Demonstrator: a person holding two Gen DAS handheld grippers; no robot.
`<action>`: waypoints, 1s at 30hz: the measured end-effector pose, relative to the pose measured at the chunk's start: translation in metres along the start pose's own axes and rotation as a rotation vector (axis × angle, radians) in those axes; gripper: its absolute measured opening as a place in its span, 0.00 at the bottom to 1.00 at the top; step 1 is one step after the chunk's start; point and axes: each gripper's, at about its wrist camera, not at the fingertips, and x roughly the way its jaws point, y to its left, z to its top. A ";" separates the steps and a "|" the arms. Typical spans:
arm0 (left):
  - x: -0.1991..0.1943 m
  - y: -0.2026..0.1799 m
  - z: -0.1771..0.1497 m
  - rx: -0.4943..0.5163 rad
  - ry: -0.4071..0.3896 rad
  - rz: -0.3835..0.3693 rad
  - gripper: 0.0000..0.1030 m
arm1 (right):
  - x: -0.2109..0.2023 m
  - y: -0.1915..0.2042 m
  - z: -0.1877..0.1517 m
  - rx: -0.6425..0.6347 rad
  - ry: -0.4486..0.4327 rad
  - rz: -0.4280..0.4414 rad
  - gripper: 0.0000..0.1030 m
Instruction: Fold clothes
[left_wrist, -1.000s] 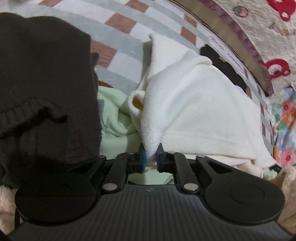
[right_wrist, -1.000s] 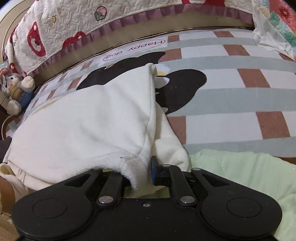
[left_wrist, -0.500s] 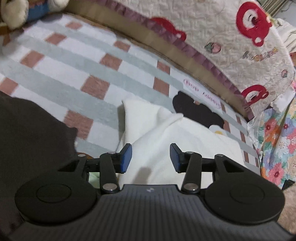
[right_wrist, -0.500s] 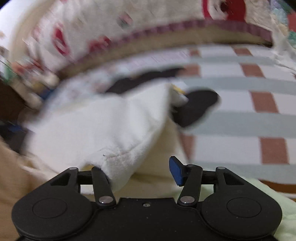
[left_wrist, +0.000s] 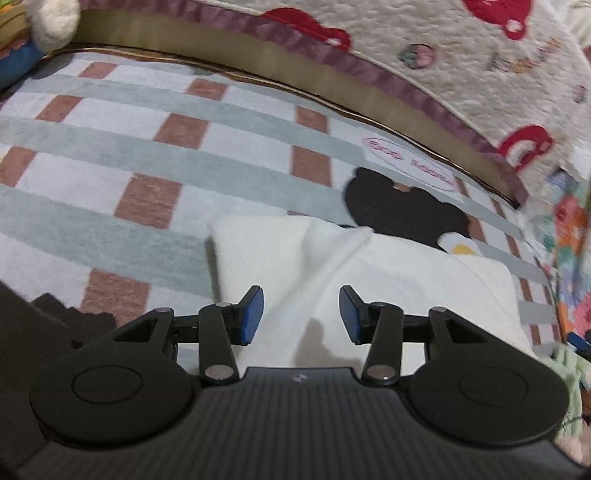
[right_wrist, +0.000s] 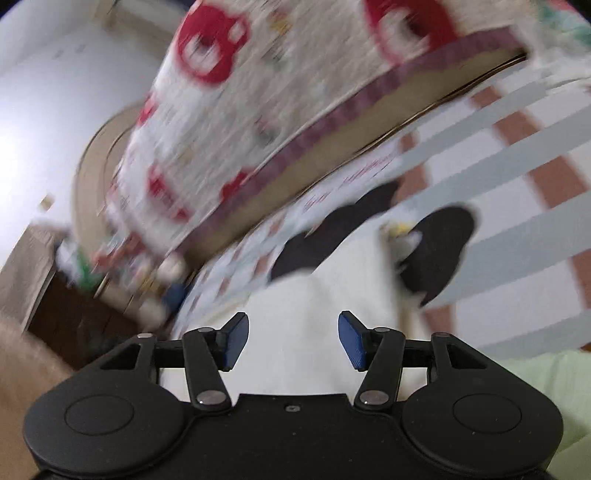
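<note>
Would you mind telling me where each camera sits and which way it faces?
Left wrist: behind the open left gripper, looking forward and down over the white garment on the checked blanket.
Right wrist: behind the open right gripper, tilted and blurred, over the same garment.
Shared: garment, blanket, patterned quilt.

One white fleece garment (left_wrist: 388, 280), one dark garment (left_wrist: 44, 325), one pale green garment (right_wrist: 546, 391), one checked blanket (left_wrist: 147, 147), one quilted headboard cover (left_wrist: 443, 55); two grippers.
</note>
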 end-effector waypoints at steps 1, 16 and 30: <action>0.002 0.001 0.003 -0.006 -0.002 0.011 0.49 | 0.005 0.000 0.004 -0.002 -0.009 -0.040 0.59; 0.088 0.040 0.039 -0.088 0.007 0.001 0.58 | 0.167 -0.025 0.064 -0.101 0.164 -0.266 0.59; 0.107 0.047 0.054 0.027 -0.029 0.048 0.06 | 0.216 -0.028 0.041 -0.272 0.144 -0.285 0.23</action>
